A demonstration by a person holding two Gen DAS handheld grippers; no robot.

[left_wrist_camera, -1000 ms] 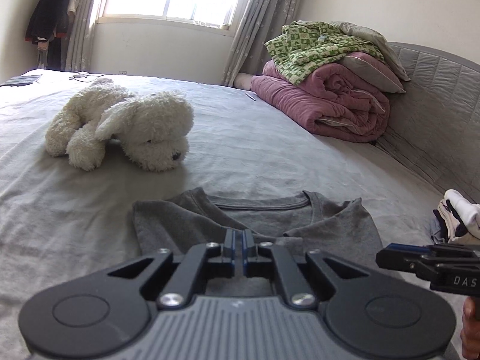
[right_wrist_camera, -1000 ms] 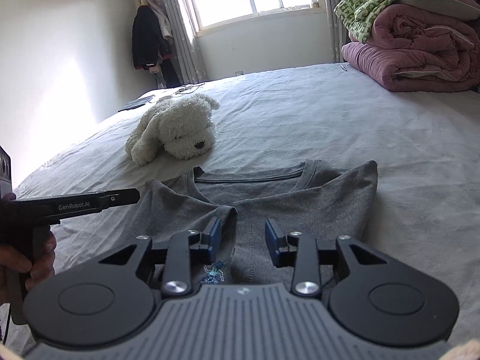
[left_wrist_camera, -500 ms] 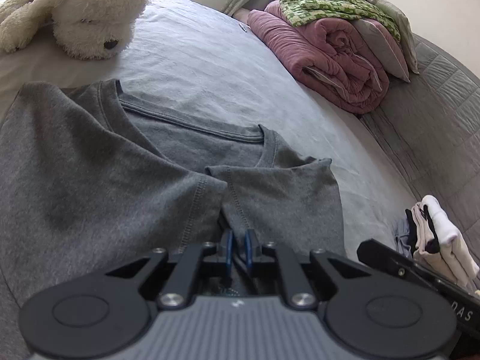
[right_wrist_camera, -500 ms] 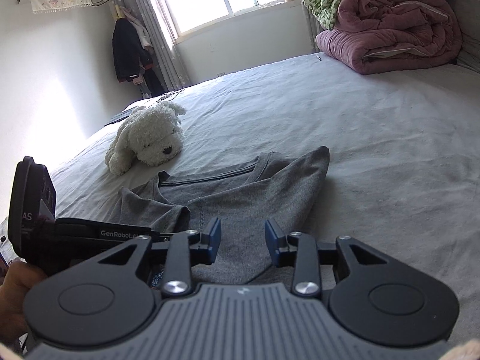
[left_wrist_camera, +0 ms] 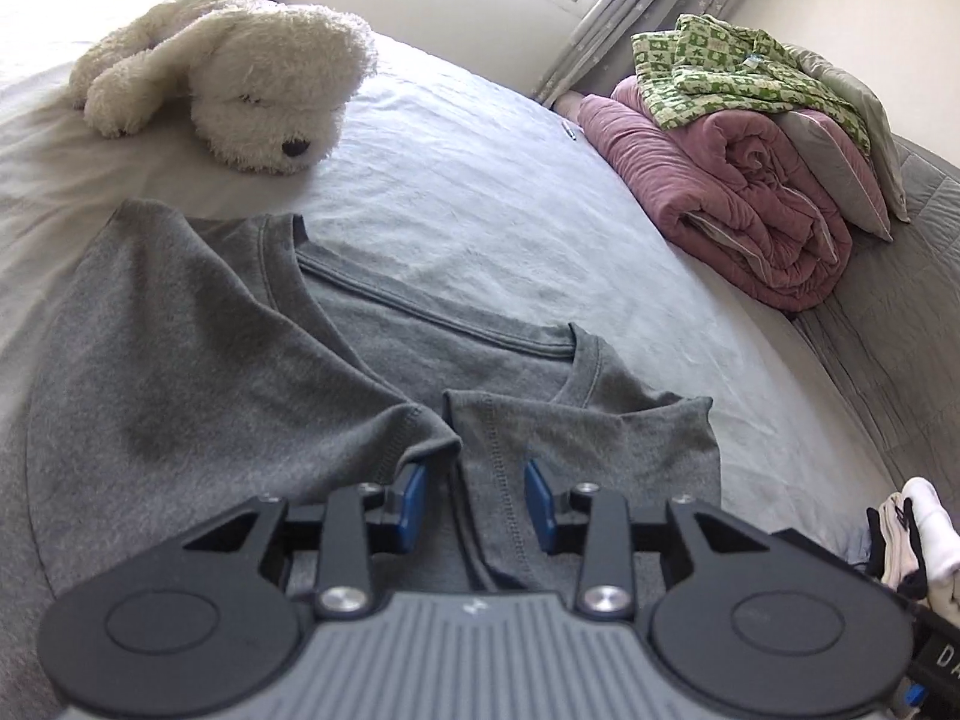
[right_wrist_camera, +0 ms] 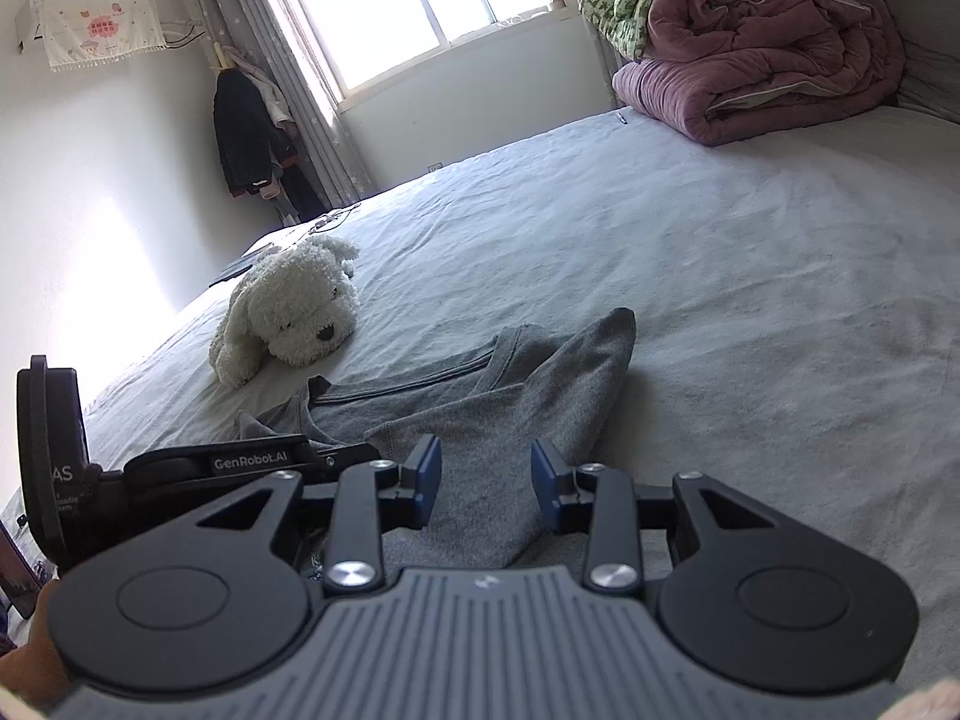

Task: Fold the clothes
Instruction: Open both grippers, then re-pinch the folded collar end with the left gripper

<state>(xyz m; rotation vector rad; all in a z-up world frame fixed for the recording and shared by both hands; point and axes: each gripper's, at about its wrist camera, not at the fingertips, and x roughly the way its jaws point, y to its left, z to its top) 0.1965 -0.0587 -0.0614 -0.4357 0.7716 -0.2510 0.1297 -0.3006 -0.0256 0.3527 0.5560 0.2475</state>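
Note:
A grey T-shirt [left_wrist_camera: 252,372] lies face up on the bed sheet [left_wrist_camera: 492,192], both sides folded inward so their hems meet in the middle. My left gripper [left_wrist_camera: 474,501] hovers low over that seam; its jaws are opening, with the blue pads [left_wrist_camera: 413,498] apart and fabric lying loose below them, not pinched. In the right wrist view the same T-shirt [right_wrist_camera: 528,396] shows its right shoulder corner raised slightly. My right gripper [right_wrist_camera: 486,483] stands open just above the shirt's right side, holding nothing.
A white plush dog [left_wrist_camera: 240,78] lies beyond the collar. Rolled pink quilts [left_wrist_camera: 750,222] under a green patterned blanket [left_wrist_camera: 738,72] sit against the padded headboard [left_wrist_camera: 918,312]. Folded white and dark clothes [left_wrist_camera: 912,540] lie at the right. A hand [right_wrist_camera: 36,648] holds the left tool.
The left gripper moved forward and down over the shirt, then its shut jaws parted and let the folded-in fabric lie flat. The right gripper shifted sideways and stayed open.

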